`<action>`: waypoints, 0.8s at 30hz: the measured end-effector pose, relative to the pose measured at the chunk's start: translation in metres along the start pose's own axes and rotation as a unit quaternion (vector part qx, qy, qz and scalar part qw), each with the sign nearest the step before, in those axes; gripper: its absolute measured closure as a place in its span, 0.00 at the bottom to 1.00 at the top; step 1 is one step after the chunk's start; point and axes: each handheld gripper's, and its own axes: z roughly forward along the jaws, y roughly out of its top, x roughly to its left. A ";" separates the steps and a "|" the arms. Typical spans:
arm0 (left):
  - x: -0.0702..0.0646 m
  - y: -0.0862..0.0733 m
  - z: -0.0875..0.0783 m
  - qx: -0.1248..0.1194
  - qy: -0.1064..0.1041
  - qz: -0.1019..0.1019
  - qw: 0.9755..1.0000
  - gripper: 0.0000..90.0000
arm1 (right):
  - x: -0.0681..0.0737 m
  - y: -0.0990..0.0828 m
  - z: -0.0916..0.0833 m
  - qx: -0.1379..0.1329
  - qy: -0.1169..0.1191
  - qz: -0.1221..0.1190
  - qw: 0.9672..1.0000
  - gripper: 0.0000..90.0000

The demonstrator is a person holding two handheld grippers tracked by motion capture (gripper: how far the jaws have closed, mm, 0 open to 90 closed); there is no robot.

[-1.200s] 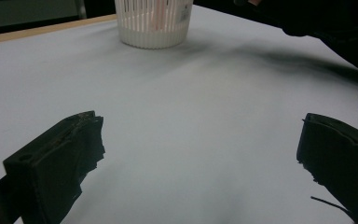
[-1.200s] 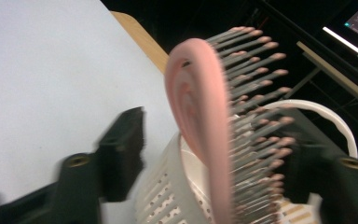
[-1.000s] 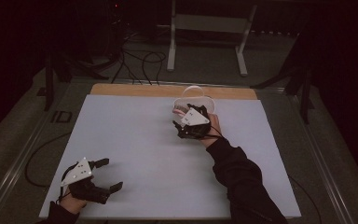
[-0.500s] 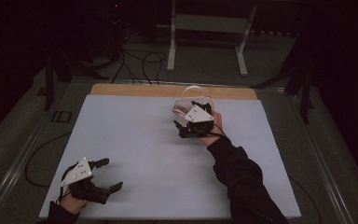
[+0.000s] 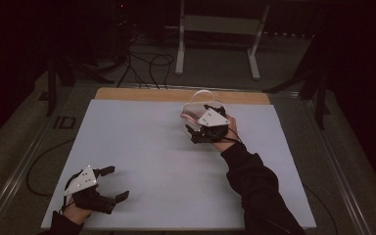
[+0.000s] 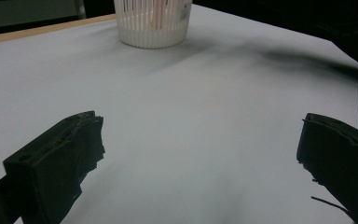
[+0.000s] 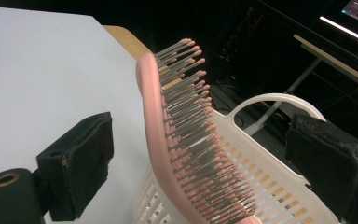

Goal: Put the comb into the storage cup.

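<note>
A pink hairbrush [image 7: 182,135] stands tilted in a white slatted basket [image 7: 270,177] at the far middle of the table, bristles facing right in the right gripper view. My right gripper [image 7: 199,137] straddles the brush; its jaws have just been opening and stand wide, neither pad touching it. In the high view the right gripper [image 5: 197,121] sits against the basket [image 5: 201,96], with the brush [image 5: 190,113] showing pink at its left. My left gripper [image 5: 116,182] rests at the near left of the table, open and holding nothing. From the left gripper [image 6: 200,140], the basket [image 6: 151,28] is far ahead.
A white sheet [image 5: 142,147] covers the table, with a wooden strip [image 5: 142,94] along its far edge. Beyond it stand a metal stand [image 5: 218,29] and loose cables [image 5: 147,63] on the dark floor.
The right gripper has shifted very slightly at the basket. The left gripper has stayed where it was.
</note>
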 end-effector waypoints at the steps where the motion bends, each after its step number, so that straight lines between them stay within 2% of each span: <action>1: 0.000 0.000 0.000 0.000 0.000 0.000 1.000 0.00 | 0.000 0.000 0.000 -0.002 0.002 -0.001 1.000 0.09; 13: 0.000 0.000 0.000 0.000 0.000 0.002 1.000 0.00 | -0.003 0.001 -0.007 -0.008 0.011 -0.005 1.000 0.09; 24: 0.000 0.000 0.000 0.000 0.000 0.001 1.000 0.00 | -0.006 -0.003 -0.017 -0.008 0.018 0.005 1.000 0.09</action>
